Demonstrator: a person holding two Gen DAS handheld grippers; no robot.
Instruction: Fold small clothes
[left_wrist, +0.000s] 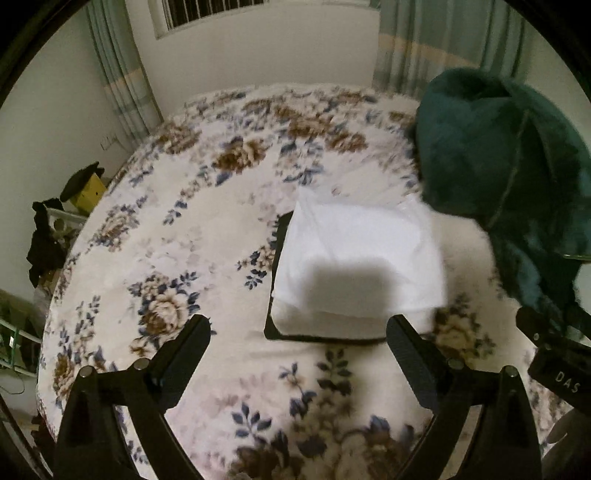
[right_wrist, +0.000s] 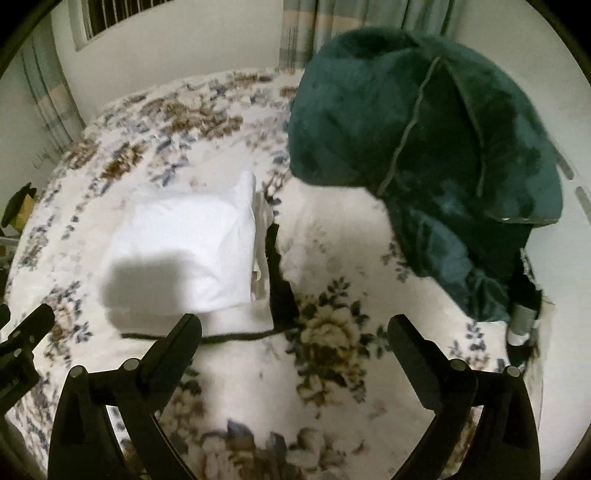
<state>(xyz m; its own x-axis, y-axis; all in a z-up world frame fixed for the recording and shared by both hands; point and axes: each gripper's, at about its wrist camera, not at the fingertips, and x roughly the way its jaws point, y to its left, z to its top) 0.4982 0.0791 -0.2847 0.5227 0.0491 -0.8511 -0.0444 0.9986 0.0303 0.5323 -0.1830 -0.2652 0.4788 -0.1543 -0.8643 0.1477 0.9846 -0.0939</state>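
A folded white garment (left_wrist: 354, 258) lies on the floral bedspread (left_wrist: 184, 236), stacked on other folded whites over a dark garment whose edge (left_wrist: 275, 273) shows at the left and front. It also shows in the right wrist view (right_wrist: 184, 251). My left gripper (left_wrist: 299, 332) is open and empty, held above the bed just in front of the stack. My right gripper (right_wrist: 295, 332) is open and empty, in front and to the right of the stack. A dark green fleece garment (right_wrist: 424, 155) lies heaped at the right (left_wrist: 498, 166).
The left bed edge drops to clutter: a yellow box (left_wrist: 88, 188) and dark items (left_wrist: 44, 240). Curtains (left_wrist: 424, 44) and a window wall stand behind the bed. The right gripper's body (left_wrist: 554, 365) shows at the right edge of the left view.
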